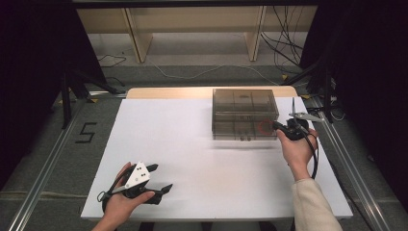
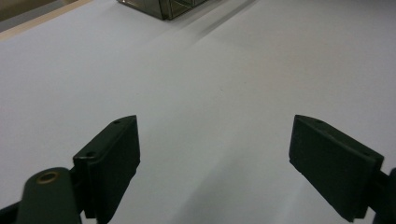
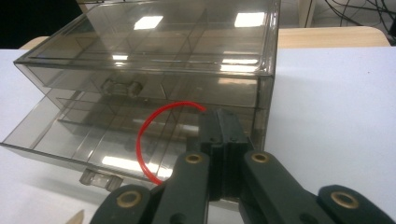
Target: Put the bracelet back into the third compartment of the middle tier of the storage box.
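Right gripper view shows the right hand-held gripper shut tight on a red ring. The open drawer of the box lies just ahead and to its left. The left hand-held gripper is wide open, holds nothing, and is far from the box over the bench.

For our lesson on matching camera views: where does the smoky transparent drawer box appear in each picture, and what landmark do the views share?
High view: the drawer box sits at the table's far right, beside the right hand-held gripper.
Left gripper view: only its corner shows, at the top edge, left of centre.
Right gripper view: it covers the upper left and centre, lower drawer pulled out, behind the shut jaws.
Shared landmark: the white tabletop.
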A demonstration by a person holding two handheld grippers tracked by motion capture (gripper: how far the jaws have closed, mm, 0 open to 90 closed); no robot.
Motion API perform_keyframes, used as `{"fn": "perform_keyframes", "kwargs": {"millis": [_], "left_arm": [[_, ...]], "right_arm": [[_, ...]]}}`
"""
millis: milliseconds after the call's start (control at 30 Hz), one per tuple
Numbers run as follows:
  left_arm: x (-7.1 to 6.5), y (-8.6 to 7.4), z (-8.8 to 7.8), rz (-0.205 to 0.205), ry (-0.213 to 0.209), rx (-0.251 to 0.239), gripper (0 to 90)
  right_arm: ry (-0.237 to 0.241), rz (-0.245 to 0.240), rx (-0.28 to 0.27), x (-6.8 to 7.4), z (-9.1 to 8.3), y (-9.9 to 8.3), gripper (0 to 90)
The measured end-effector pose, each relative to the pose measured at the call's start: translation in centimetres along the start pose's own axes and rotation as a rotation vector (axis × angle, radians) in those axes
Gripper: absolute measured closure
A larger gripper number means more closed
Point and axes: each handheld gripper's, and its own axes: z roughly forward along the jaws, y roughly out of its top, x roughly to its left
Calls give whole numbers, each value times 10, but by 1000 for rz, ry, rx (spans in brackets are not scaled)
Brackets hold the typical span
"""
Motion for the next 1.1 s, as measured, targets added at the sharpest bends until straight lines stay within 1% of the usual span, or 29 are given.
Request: {"fn": "perform_keyframes", "kwargs": {"millis": [233, 700, 733, 900, 1000, 1100], "left_arm": [[0, 0, 0, 1, -1, 1, 161], [0, 0, 0, 1, -4, 1, 162], [0, 0, 0, 1, -3, 2, 162], [0, 0, 0, -1, -5, 1, 162], [0, 0, 1, -2, -6, 2, 162], [0, 0, 0, -1, -6, 1, 162]], "right_arm": [[-14, -9, 9, -1, 5, -1, 900], [-48, -45, 24, -2, 16, -4, 900], [-51, -54, 26, -2, 17, -4, 900], [-61, -67, 31, -1, 21, -5, 900], [-67, -91, 41, 1, 24, -6, 900], [-70, -101, 44, 2, 26, -6, 900]]}}
